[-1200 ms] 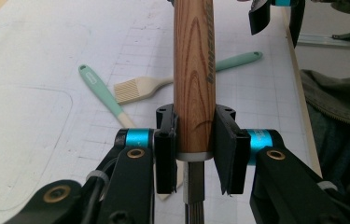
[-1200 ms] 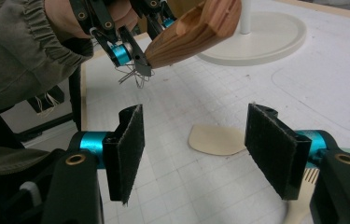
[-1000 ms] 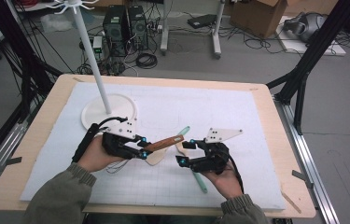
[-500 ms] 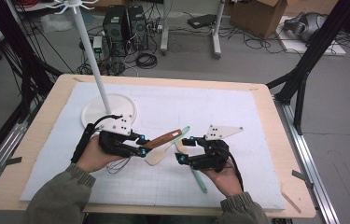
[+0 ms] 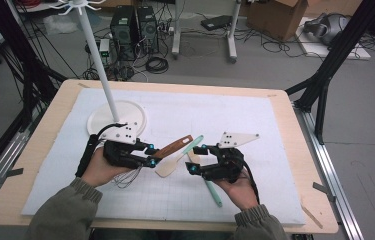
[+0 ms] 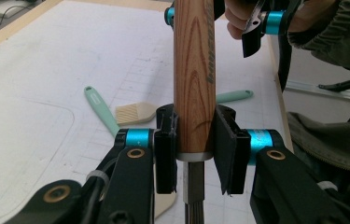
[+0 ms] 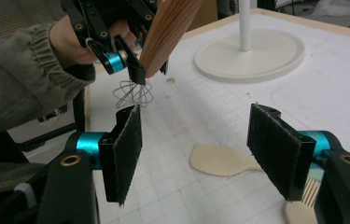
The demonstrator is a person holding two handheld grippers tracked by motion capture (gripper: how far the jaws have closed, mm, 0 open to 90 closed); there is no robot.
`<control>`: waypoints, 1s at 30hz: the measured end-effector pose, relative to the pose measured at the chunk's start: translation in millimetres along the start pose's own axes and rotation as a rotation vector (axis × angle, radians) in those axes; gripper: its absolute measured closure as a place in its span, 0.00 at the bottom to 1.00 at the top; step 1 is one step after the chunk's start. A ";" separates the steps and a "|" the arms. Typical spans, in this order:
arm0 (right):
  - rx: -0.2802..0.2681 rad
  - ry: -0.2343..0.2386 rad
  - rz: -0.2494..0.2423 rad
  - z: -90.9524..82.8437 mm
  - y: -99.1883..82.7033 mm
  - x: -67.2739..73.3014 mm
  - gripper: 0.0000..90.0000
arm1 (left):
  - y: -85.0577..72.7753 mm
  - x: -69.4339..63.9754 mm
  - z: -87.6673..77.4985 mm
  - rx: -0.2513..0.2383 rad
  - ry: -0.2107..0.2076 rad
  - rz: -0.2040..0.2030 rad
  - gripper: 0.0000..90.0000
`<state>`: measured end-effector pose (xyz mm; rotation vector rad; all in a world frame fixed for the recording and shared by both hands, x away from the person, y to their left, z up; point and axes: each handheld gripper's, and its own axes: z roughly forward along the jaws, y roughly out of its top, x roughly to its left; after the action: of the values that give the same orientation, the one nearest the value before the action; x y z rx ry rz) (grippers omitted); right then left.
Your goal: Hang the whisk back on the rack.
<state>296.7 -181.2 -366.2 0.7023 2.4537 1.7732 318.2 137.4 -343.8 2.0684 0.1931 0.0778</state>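
Whisk (image 6: 193, 79), light and stiff with springy wires, hung near the stand base (image 5: 117, 117), its smooth wooden handle pinched in the left gripper (image 6: 194, 151); the right gripper (image 7: 210, 154) gaped empty.

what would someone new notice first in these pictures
Most striking is the whisk, its wooden handle clamped in the left tool and lifted off the white mat. Facing it, the right tool stands open with nothing between its pads, above a cream spatula lying flat. At the back left, a tall white stand rises from its round base.
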 end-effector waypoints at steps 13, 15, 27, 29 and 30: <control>-0.030 0.042 0.021 11.2 15.6 0.2 0.46 | -2.4 -1.5 4.3 -0.015 0.000 -0.012 0.79; -0.043 0.057 0.027 14.3 17.8 -0.6 0.48 | -2.1 -1.8 5.0 -0.018 0.002 -0.014 0.79; -0.079 0.132 0.080 31.8 26.7 -1.0 0.69 | -2.8 -1.9 7.2 -0.009 0.017 -0.011 0.79; -0.084 0.140 0.089 34.2 27.5 -2.1 0.74 | -3.1 -1.4 6.4 -0.007 0.016 -0.003 0.79; -0.088 0.144 0.092 34.7 27.7 -2.8 0.77 | -3.3 -1.8 6.1 -0.011 0.017 -0.006 0.79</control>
<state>318.4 -144.4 -353.8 0.7148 2.4492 2.0199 316.9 133.4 -349.6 2.0563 0.2086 0.0932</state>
